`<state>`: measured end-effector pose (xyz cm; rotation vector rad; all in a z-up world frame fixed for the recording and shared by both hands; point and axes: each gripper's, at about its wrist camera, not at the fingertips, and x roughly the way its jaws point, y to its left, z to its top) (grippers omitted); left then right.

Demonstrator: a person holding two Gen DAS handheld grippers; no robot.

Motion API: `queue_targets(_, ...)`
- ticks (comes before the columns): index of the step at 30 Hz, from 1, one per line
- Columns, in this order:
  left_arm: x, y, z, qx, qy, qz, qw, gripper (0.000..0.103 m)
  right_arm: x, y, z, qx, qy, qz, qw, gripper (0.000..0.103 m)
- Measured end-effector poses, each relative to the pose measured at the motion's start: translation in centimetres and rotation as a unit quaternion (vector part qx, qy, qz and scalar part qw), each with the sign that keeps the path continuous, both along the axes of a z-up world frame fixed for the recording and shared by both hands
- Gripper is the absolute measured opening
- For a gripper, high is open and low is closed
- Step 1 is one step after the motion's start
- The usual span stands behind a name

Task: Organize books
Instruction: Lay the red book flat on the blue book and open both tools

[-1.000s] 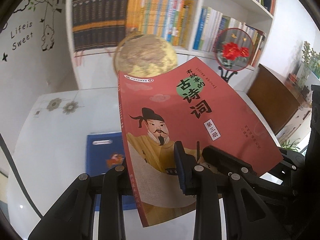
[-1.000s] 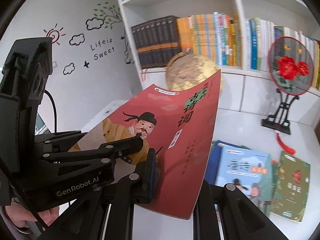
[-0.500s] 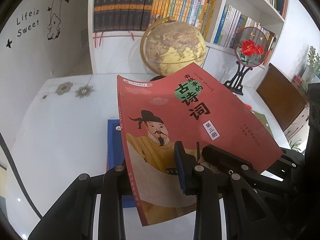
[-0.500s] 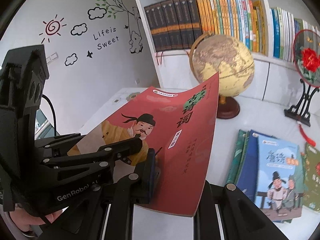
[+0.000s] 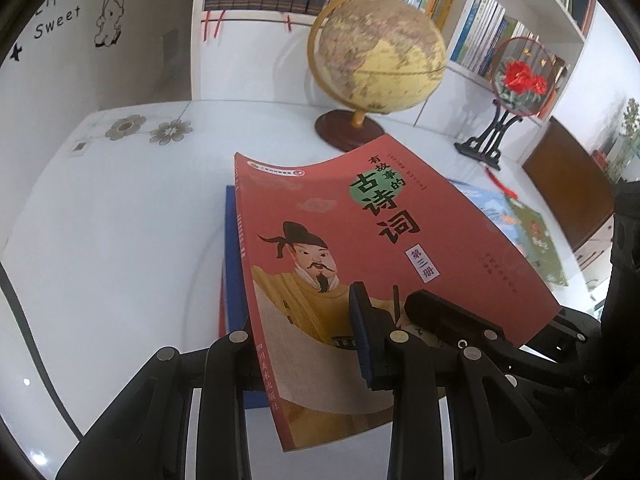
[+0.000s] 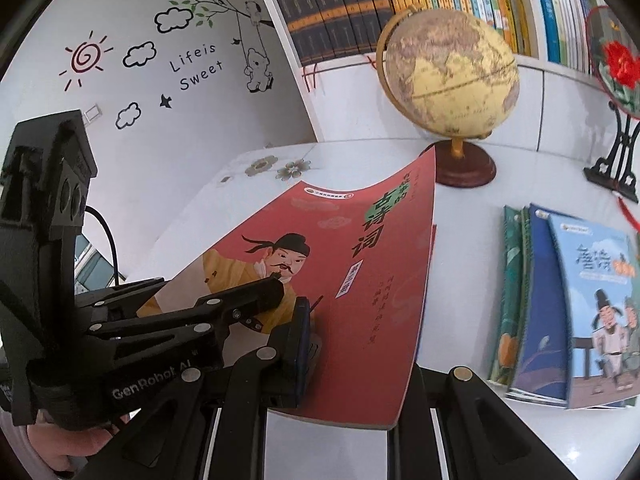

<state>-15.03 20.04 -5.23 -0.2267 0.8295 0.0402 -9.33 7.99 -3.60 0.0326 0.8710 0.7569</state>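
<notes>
Left wrist view: left gripper (image 5: 320, 344) and right gripper (image 6: 352, 356) both pinch the red book (image 5: 372, 264), carried above the blue book (image 5: 232, 264) ahead; next, lower squarely onto it.

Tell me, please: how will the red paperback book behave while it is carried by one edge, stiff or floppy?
Probably floppy: the red paperback book is thin, and its far edge already curves while both claws grip only the near edge. It seems light, since two small pinches hold it. Lowered onto the blue book, the free end may sag and touch first.
</notes>
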Motion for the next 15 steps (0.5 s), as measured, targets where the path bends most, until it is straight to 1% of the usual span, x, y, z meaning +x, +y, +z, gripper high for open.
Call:
queue_targets(3, 0.3, 0.6, -1.0, 0.005, 0.006, -0.002, 1.0, 0.028, 0.5, 0.6, -1.4, 0.006, 0.013, 0.002, 1.0, 0.015)
queue_targets(7, 0.9, 1.4, -2.5, -0.002, 0.019, -0.009, 0.9998, 0.028, 0.6, 1.4, -2.9, 0.001, 0.009, -0.005, 1.0, 0.015)
queue_targets(10, 0.9, 1.5, -3.1, -0.003, 0.024, -0.014, 0.9996, 0.028, 0.8, 1.6, -4.0, 0.006, 0.03, -0.012, 0.999, 0.016)
queue_targets(12, 0.9, 1.5, -3.3, -0.004, 0.027, -0.012, 0.9996, 0.028, 0.8, 1.6, -4.5, 0.009, 0.033, -0.018, 0.999, 0.016)
queue_targets(15, 1.4, 1.6, -3.9, -0.005, 0.041, -0.01, 0.9991, 0.034, 1.0, 1.6, -4.9, 0.01, 0.041, -0.025, 0.999, 0.016)
